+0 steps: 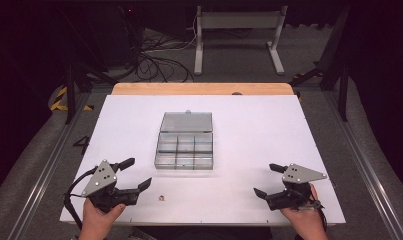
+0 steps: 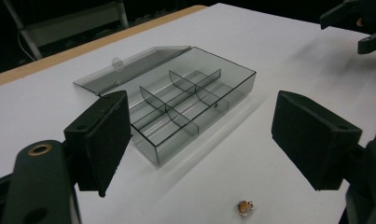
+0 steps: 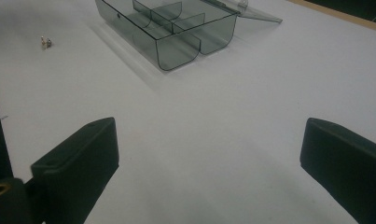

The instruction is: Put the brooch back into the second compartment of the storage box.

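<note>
Hands, high view: left tool (image 1: pixel 130 173) and right tool (image 1: pixel 269 179) rest at the near tabletop (image 1: pixel 249 125) edge, jaws spread, holding nothing, likely a ready stance.
Left gripper view: compartment box (image 2: pixel 190 100), lid (image 2: pixel 129 70) open, compartments empty; small trinket (image 2: pixel 245 208) lies between the jaws.
Right gripper view: box well apart ahead, trinket far left.

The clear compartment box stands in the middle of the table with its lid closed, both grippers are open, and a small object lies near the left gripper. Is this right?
One detail is wrong: the lid is open, lying back flat behind the clear compartment box, as the left gripper view shows. The rest holds: the left gripper and right gripper are open, and the small object lies near the left one.
</note>
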Available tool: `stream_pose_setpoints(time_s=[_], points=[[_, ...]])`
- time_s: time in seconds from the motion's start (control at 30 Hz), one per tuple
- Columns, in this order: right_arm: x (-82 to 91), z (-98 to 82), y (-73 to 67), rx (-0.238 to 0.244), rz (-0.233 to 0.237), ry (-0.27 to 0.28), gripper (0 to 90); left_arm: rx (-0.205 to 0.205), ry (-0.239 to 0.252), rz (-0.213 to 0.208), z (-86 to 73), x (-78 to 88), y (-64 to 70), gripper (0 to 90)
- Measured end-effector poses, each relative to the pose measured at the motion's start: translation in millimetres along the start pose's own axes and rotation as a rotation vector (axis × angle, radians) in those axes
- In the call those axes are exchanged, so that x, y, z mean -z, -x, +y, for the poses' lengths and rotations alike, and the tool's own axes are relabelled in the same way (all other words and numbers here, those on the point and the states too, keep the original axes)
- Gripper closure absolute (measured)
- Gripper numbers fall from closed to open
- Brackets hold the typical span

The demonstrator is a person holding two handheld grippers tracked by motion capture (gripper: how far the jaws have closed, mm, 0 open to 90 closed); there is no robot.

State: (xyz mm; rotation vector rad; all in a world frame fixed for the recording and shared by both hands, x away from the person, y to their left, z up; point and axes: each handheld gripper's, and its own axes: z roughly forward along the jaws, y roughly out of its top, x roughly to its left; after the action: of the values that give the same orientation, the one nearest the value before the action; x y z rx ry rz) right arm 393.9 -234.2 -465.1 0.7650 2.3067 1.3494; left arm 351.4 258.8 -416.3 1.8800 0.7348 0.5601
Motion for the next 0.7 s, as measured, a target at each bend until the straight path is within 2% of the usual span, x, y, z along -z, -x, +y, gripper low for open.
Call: stream_pose_setpoints(time_s=[0.7], points=[[-0.3, -0.2, 0.3, -0.001, 0.002, -0.001, 4.8, -0.042, -0.033, -0.065, 18.8, -27.3, 13.8, 20.2]])
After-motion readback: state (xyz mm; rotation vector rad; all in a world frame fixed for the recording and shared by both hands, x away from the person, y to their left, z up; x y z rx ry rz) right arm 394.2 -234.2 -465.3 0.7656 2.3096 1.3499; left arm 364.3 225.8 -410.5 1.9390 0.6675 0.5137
